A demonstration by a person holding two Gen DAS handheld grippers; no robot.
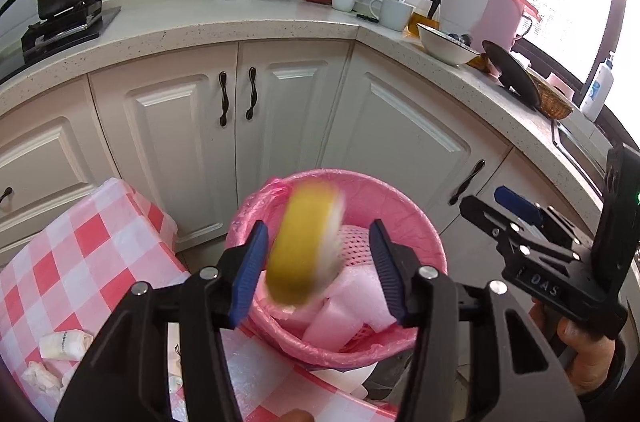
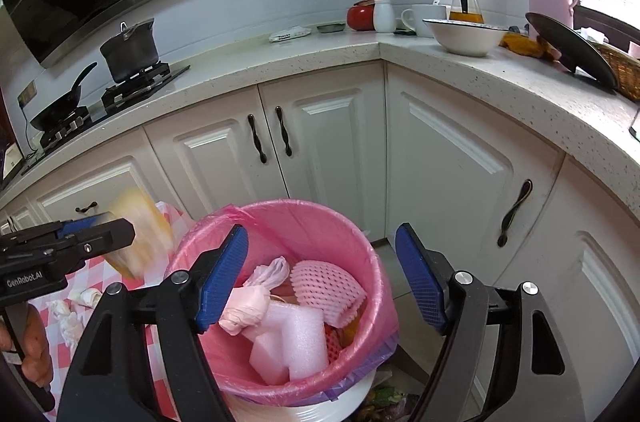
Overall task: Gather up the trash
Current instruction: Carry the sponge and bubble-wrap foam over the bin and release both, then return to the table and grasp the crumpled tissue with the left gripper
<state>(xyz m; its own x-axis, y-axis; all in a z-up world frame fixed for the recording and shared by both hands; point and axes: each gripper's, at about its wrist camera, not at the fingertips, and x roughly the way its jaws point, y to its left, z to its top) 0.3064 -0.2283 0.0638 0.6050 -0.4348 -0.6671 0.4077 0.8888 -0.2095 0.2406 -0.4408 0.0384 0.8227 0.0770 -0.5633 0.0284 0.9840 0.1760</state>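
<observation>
Right wrist: pink-lined bin (image 2: pixel 320 222) holds foam blocks (image 2: pixel 296 342), fruit netting (image 2: pixel 324 286) — both jaws open.

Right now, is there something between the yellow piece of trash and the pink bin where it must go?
Nothing visible. The blurred yellow piece is between the open left gripper's fingers, above the pink bin, whose mouth is uncovered.

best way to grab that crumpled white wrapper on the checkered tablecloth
Pinch the crumpled white wrapper across its short width, coming down from above. It lies flat and loose on the checkered tablecloth, longer one way than the other, so the narrow span should fit between the fingers. The tissue beside it leaves little room lower down.
</observation>
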